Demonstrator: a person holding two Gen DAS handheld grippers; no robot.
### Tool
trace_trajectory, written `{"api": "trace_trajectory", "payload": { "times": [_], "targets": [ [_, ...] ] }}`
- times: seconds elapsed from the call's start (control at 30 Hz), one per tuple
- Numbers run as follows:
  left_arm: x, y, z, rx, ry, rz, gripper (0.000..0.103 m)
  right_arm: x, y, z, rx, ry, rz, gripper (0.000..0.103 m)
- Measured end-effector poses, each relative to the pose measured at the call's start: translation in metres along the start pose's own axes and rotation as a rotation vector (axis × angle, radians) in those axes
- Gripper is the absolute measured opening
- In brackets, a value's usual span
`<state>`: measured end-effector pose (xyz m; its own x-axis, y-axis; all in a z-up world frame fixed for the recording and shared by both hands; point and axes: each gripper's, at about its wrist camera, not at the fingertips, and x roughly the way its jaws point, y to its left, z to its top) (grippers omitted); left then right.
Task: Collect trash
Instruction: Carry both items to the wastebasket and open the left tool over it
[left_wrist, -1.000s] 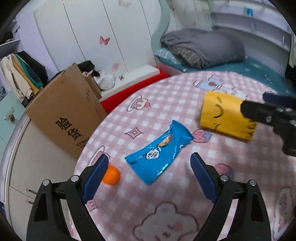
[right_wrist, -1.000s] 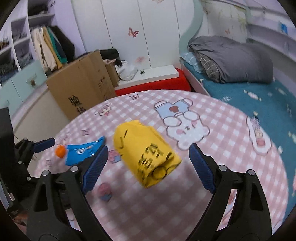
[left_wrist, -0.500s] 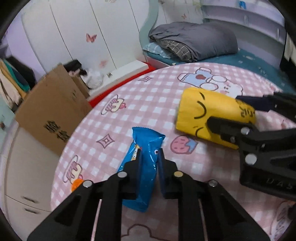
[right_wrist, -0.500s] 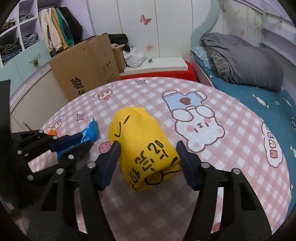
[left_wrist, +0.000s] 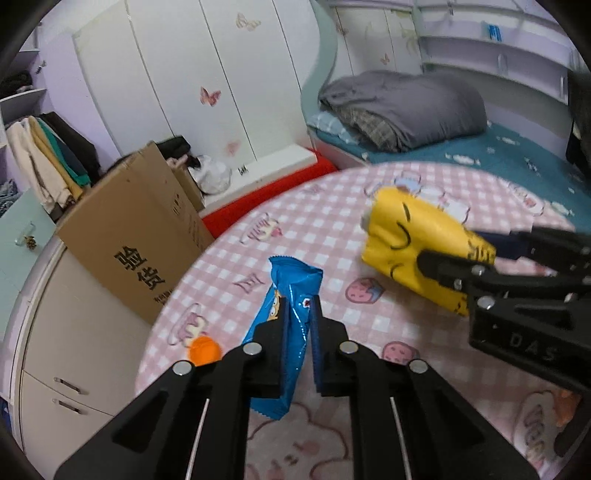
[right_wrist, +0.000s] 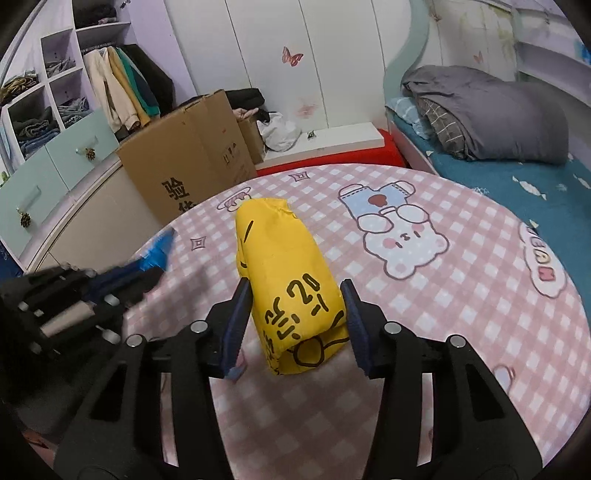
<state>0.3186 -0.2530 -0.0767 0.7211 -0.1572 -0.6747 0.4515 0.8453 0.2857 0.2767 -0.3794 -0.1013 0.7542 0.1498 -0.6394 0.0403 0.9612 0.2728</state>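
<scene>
**Both Claws Engaged on Trash Items**

Left gripper (left_wrist: 298, 325) is clamped on the blue snack wrapper (left_wrist: 291, 295), its jaws closing with the wrapper pinched between the pads. Right gripper (right_wrist: 295, 314) straddles the yellow packet (right_wrist: 284, 273), jaws closing, pads against its sides. Relative to the yellow packet, the blue snack wrapper sits near its left side on the pink checked table (right_wrist: 461, 295). An orange ball (left_wrist: 204, 350) lies further left, by the table edge.
</scene>
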Motion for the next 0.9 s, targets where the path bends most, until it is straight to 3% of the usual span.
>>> {"api": "trace_trajectory", "payload": {
  "times": [0.27, 0.57, 0.9],
  "targets": [
    [-0.06, 0.029, -0.007, -0.099, -0.084, -0.039, 0.01, -0.046, 0.032, 0.004, -0.01, -0.052, 0.058, 0.048],
    [-0.116, 0.09, -0.046, -0.234, -0.132, -0.026, 0.01, -0.074, 0.089, 0.007, -0.06, -0.093, 0.132, 0.048],
    [-0.156, 0.18, -0.114, -0.388, -0.156, 0.027, 0.01, -0.063, 0.201, -0.004, -0.16, -0.059, 0.29, 0.048]
  ]
}}
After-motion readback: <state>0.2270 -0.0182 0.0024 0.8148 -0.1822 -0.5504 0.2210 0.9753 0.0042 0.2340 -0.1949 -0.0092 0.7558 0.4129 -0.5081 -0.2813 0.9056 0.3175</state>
